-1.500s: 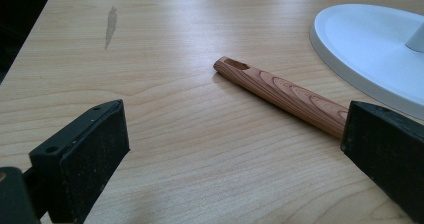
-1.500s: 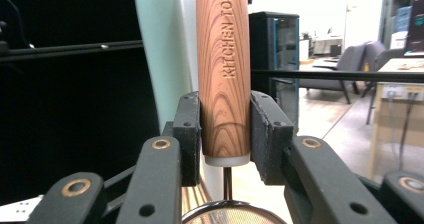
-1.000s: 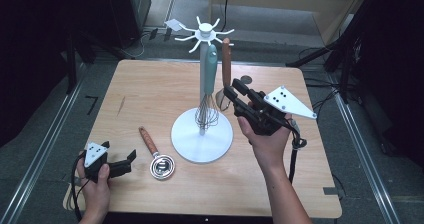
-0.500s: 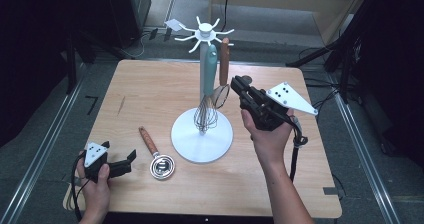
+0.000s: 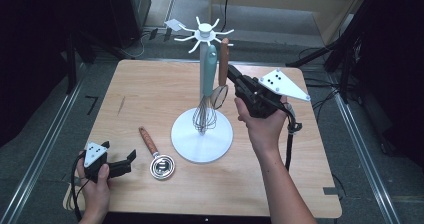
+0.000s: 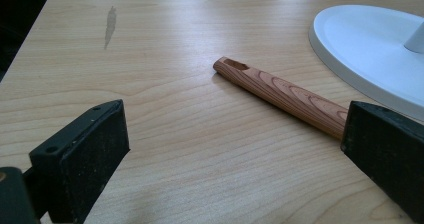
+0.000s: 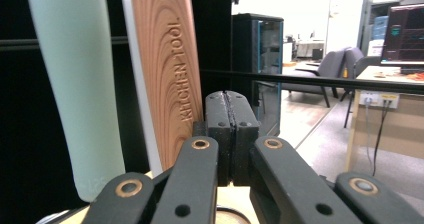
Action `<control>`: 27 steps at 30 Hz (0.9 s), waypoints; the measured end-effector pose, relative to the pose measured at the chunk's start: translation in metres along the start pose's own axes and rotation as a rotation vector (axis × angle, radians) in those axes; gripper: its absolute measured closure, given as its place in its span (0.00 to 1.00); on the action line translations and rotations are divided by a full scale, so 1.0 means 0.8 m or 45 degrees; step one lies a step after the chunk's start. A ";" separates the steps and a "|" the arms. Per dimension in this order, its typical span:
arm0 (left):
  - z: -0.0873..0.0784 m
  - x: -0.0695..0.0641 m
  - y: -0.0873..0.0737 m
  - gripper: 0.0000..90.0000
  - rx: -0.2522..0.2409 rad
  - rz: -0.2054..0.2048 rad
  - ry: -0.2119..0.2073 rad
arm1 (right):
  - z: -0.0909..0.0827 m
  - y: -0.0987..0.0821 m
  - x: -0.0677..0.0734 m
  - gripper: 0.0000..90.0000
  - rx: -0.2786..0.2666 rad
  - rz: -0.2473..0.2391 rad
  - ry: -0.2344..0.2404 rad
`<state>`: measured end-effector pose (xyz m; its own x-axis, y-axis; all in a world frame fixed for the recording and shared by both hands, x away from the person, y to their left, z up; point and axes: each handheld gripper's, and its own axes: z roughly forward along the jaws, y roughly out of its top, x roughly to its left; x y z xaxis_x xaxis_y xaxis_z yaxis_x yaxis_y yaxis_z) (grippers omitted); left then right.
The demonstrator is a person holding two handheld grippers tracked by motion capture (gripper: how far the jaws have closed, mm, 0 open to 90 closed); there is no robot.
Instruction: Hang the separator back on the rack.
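Right hand-held gripper (image 5: 234,76), jaws just closing, now shut empty beside wood-handled utensil (image 5: 223,59) hanging on white rack (image 5: 202,84), at rack's 3 o'clock. Contact unclear.

Left hand-held gripper (image 5: 131,158) open, resting on desk (image 5: 150,99) at 7 o'clock near strainer (image 5: 156,156).

To lift utensil: reopen, straddle handle, then close.

Light wooden tabletop (image 5: 150,91), dark smudge near its left side. Bore a white round-based stand (image 5: 202,135) at centre and a wooden-handled strainer (image 5: 155,153) lying flat just left of that base.
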<state>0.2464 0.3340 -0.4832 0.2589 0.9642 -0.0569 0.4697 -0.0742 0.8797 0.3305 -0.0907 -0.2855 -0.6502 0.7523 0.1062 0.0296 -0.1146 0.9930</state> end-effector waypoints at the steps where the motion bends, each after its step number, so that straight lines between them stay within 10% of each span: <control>1: 0.000 0.000 0.000 0.00 0.000 0.001 0.000 | 0.000 -0.001 0.002 1.00 0.005 0.000 0.011; 27: 0.000 -0.001 0.000 0.00 -0.004 0.005 -0.004 | -0.005 0.000 0.016 1.00 0.006 -0.020 0.051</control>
<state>0.2463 0.3335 -0.4834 0.2638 0.9630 -0.0550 0.4660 -0.0773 0.8814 0.3193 -0.0837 -0.2839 -0.6803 0.7275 0.0889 0.0228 -0.1002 0.9947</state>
